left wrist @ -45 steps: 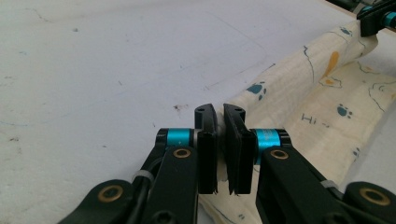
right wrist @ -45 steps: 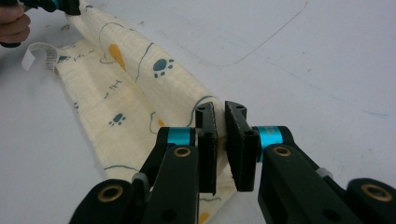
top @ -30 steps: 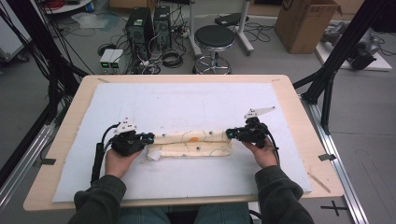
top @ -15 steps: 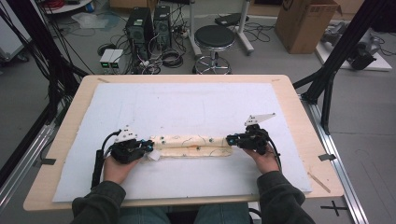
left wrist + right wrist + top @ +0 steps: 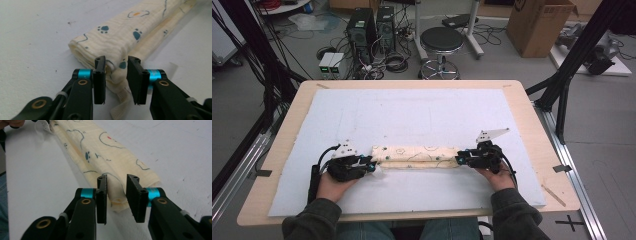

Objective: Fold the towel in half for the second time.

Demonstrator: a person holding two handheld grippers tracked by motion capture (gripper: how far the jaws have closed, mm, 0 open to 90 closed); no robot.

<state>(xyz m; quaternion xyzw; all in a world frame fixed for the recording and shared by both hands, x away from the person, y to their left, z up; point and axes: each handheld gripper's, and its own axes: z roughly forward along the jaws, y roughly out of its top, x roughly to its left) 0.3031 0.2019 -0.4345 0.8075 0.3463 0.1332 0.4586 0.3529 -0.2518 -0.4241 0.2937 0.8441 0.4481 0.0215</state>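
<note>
A cream cloth point(image 5: 417, 156) printed with paw marks lies folded into a long narrow strip across the white mat point(image 5: 422, 110). My left gripper point(image 5: 373, 165) is at the strip's left end and my right gripper point(image 5: 458, 160) at its right end. In the left gripper view the folded end point(image 5: 120, 32) sits between the jaws of the left gripper point(image 5: 116, 60), which have just been opening and stand slightly apart from it. The right gripper point(image 5: 117, 178) likewise has the cloth's other end point(image 5: 100, 150) loose between jaws that have just been opening.
The mat covers a wooden table point(image 5: 532, 120). A strip of bare mat separates the cloth from the near edge. Beyond the far edge, on the floor, are a stool point(image 5: 441, 40), computer towers point(image 5: 367, 25) with cables and a cardboard box point(image 5: 537, 25). Black frame poles flank the table.
Both hands and the cloth strip have shifted a little toward the near edge of the table. The strip now lies flat on the mat.
</note>
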